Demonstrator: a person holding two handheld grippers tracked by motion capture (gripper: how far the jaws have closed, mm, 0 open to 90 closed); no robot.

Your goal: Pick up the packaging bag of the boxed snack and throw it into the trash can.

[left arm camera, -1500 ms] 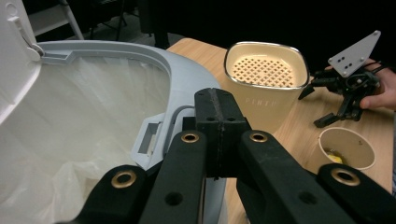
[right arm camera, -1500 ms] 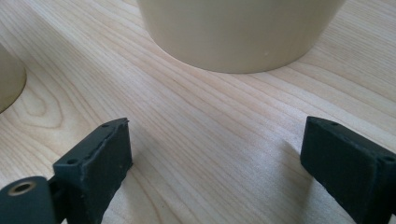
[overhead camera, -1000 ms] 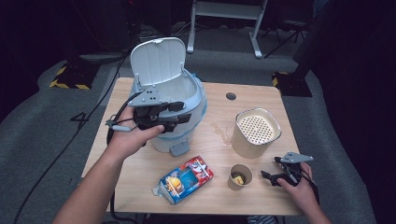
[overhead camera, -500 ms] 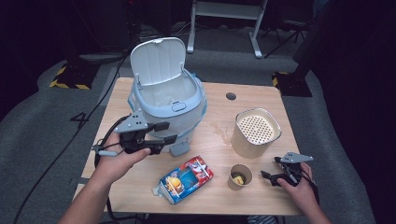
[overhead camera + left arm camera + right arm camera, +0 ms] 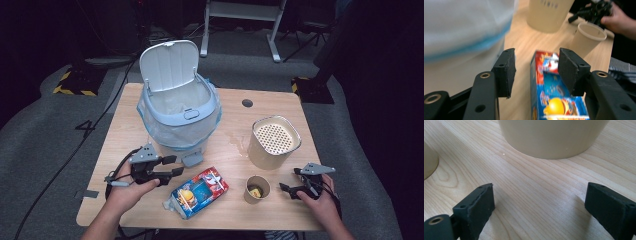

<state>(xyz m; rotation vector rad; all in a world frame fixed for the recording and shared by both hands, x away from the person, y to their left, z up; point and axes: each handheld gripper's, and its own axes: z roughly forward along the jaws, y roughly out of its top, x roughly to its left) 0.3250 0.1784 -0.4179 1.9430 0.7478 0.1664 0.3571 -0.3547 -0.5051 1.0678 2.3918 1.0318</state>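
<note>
1. The left claw (image 5: 170, 166) is hanging low over the tabletop (image 5: 150, 210), released, nothing between its pads, jaws aimed right at the snack carton (image 5: 198, 192).
2. The carton is lying flat at the near edge, just in front of the open-lidded bin (image 5: 179, 117) and left of the paper cup (image 5: 257, 188).
3. The right claw (image 5: 295, 187) is resting released near the cup, beside the beige strainer pot (image 5: 274, 142).
4. Judgement: the jaws should be straddling the carton's narrow sides squarely before clenching.
5. The left gripper view is cutting off the carton's near end; its print is blurring.
</note>
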